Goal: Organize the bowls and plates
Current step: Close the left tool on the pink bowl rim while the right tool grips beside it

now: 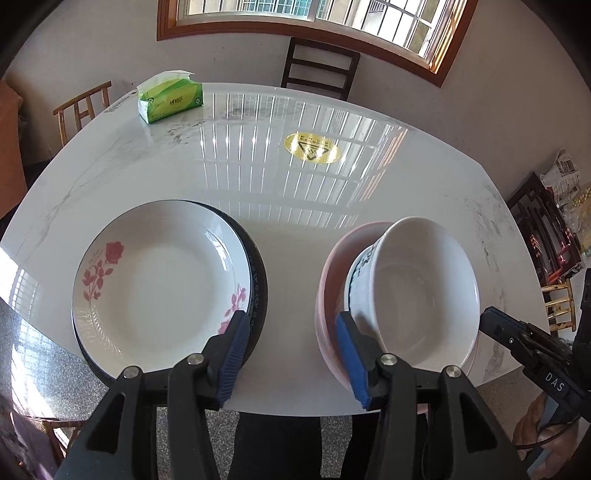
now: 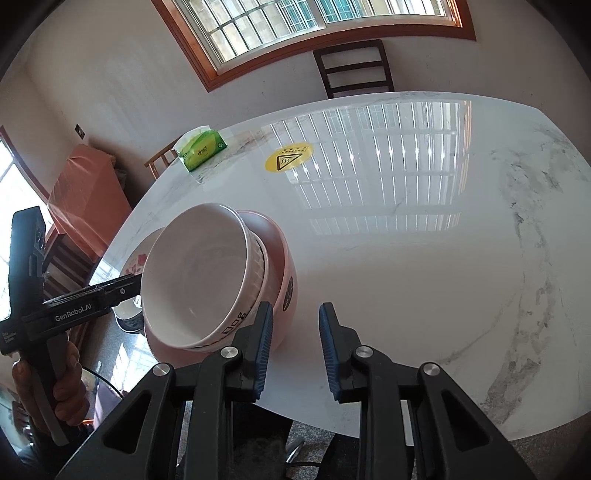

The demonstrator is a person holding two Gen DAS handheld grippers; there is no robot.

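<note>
Near the table (image 1: 332, 110) front edge, left of the sticker (image 1: 311, 147), 2 plates (image 1: 159, 284) lie stacked, right of it 2 bowls (image 1: 424, 280) nested, apparently sorted by kind; left gripper (image 1: 291, 358) and right gripper (image 2: 295, 350) both gape, holding nothing.

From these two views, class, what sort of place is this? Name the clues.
Probably a home dining room: a white marble-look dining table carrying stacked plates and bowls, dark wooden chair at its far side, a barred window behind.
</note>
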